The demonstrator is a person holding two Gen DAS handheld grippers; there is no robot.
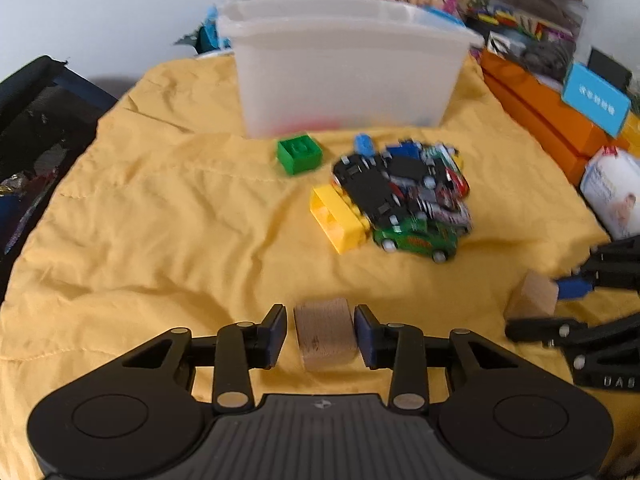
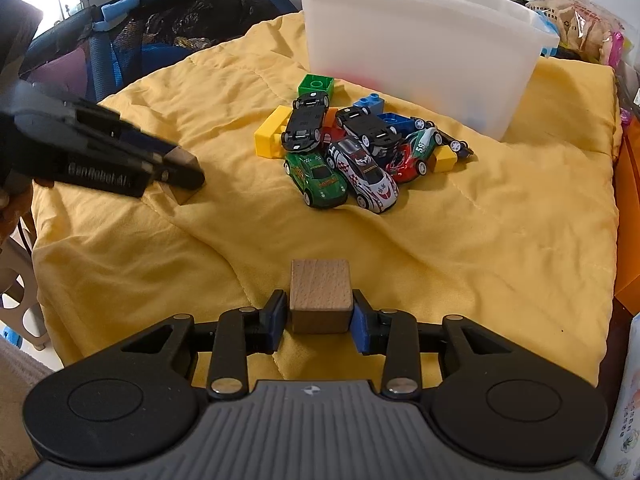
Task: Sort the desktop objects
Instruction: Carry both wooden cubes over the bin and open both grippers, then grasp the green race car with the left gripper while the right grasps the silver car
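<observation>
Progress: early, by my judgement. Faint red and blue shapes show through the wall of the translucent white plastic bin [image 2: 420, 52], so a few things seem to be inside already, though what they are cannot be told.
Left to do: the heap of toy cars and plastic bricks [image 2: 360, 148] lies just in front of the bin on the yellow quilted cloth [image 2: 500, 240] covering the surface, and neither wooden block has reached the bin.
Left claw [image 1: 321, 330]: its blue pads stand either side of a pale wooden block with a rounded top [image 1: 326, 332]. A thin gap shows on the left pad's side and the right pad looks in contact, so I read it as narrowed around the block but not clamped; the view is blurred and I say this with caution.
Right claw [image 2: 320, 314]: closed on a square beech-coloured wooden cube [image 2: 320, 300], both pads pressing its side faces, well in front of the bin.
Rounded block: light wood with grain lines and a small dark mark low on its front face, in front of the bin and nearer the camera than the heap.
Cube: smooth, with softened corners, its top face lit and its front face in shadow.
Heap: a green die-cast toy car [image 2: 318, 178] and a silver-and-white toy racing car [image 2: 364, 174] sit at its near edge; two cars lie upside down with black undersides showing. A green studded plastic brick [image 1: 300, 154] sits nearest the bin's wall, and a hollow yellow plastic brick [image 1: 338, 216] lies on its side at the heap's edge.
Whether blocks, cars and bricks belong in the one bin cannot be told.
</observation>
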